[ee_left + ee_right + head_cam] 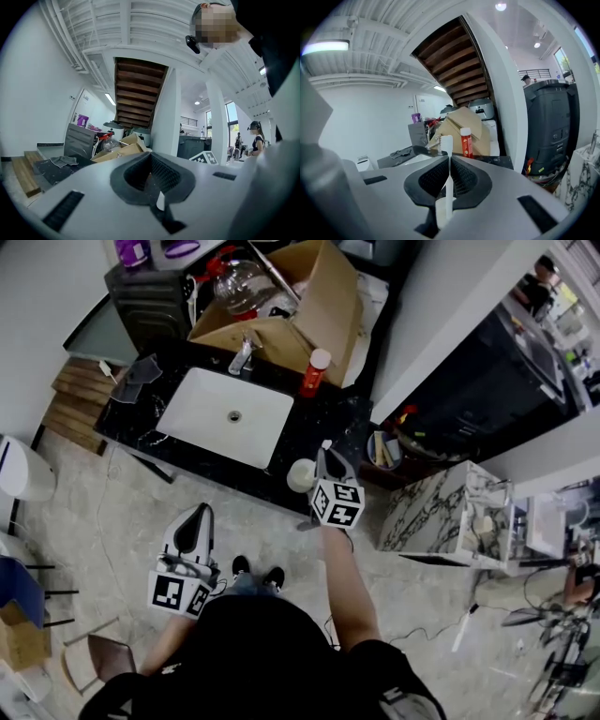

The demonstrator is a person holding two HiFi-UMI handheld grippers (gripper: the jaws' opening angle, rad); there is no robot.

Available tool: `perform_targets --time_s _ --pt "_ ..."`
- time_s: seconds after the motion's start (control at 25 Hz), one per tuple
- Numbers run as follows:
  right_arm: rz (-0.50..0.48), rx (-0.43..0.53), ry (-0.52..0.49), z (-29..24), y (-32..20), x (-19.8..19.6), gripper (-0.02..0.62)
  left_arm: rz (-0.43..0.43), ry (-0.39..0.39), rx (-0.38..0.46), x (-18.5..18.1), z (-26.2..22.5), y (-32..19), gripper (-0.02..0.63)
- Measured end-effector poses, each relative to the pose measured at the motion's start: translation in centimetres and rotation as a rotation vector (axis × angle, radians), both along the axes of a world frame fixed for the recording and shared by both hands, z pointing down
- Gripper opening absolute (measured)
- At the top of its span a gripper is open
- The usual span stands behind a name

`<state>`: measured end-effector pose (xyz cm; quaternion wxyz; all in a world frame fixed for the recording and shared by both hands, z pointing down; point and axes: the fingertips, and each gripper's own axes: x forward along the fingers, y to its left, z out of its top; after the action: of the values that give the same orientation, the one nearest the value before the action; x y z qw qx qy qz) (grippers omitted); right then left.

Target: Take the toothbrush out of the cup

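My right gripper (pixel 325 456) hangs over the front right of the black counter, just right of a white cup (pixel 300 474) that stands by the counter's front edge. It is shut on a white toothbrush (pixel 446 180), which stands upright between the jaws with its bristle head (pixel 446 142) above the fingertips. In the head view the brush head (pixel 325 443) pokes out above the gripper, clear of the cup. In the right gripper view the gripper (pixel 449 160) points at the boxes behind the counter. My left gripper (pixel 198 515) is held off the counter in front of the sink, its jaws (pixel 151 161) shut on nothing.
A white sink (pixel 202 418) with a faucet (pixel 242 357) fills the counter's middle. Behind it stand a red bottle with a white cap (pixel 315 371) and an open cardboard box (pixel 309 306). A marble-patterned cabinet (pixel 436 512) is to the right and a toilet (pixel 23 470) to the left.
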<state>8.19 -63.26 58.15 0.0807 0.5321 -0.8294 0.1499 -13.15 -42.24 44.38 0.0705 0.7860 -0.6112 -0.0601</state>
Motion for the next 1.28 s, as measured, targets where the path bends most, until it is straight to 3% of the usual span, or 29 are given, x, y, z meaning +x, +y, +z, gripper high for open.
perform_targets --time_s 0.6,1.0,1.28 --pt "-0.002 0.323 -0.029 -15.0 12.7 2.7 0.032 0.044 -0.003 0.034 0.7 -1.3 0.6 0.0" --pt "0.09 0.41 -0.045 -18.4 20.7 6.6 0.032 0.113 0.002 0.053 2.7 -2.6 1.5 0.0" --pt "0.18 0.435 -0.046 -18.6 22.9 9.4 0.032 0.142 -0.016 0.053 3.4 -2.9 1.7 0.0"
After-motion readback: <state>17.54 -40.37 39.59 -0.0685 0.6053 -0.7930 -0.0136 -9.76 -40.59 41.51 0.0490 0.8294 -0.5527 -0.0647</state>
